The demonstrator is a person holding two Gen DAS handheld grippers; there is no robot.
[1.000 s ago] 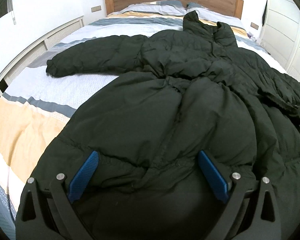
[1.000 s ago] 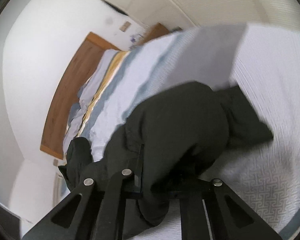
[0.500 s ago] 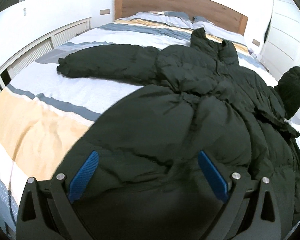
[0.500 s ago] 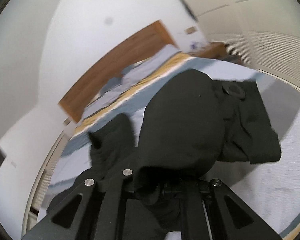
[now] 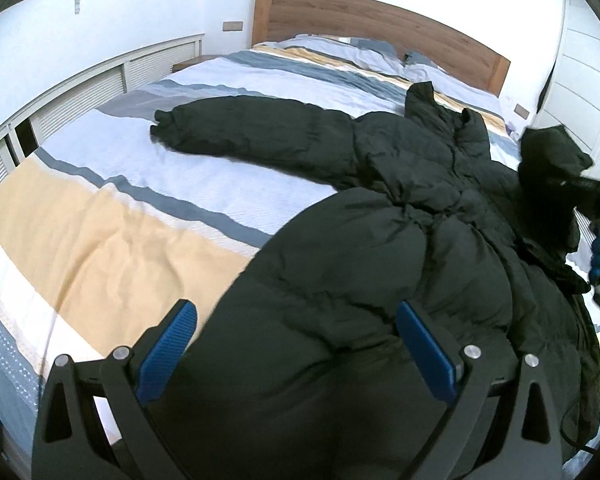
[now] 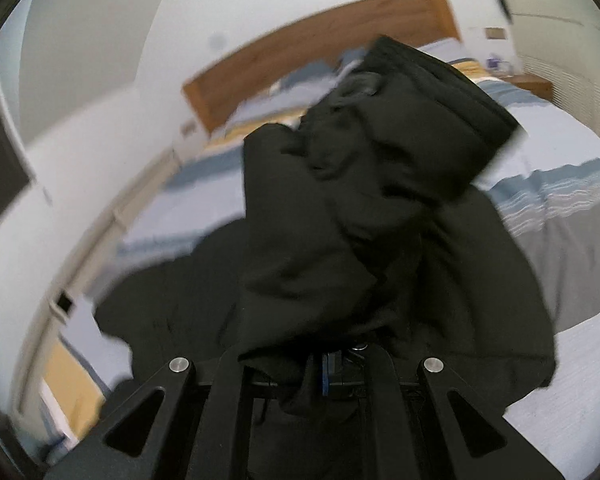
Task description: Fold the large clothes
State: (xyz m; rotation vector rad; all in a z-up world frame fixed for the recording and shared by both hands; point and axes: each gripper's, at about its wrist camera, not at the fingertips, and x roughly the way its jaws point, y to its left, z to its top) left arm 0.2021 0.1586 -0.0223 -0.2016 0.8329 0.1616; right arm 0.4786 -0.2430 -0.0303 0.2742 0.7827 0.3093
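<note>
One black puffer jacket (image 5: 380, 240); one striped bed (image 5: 100, 220); one wooden headboard (image 5: 360, 16).

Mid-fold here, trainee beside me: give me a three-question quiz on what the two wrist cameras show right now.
1. True or false: the left gripper is clamped on the black puffer coat.
2. What does the right gripper hold?
A. a pillow
B. a coat sleeve
C. the striped duvet
3. Fill in: the coat's other sleeve lies stretched out flat on the ____.

Key
1. False: its blue pads stand wide apart above the coat.
2. B: the sleeve is pinched and lifted.
3. striped duvet
</note>
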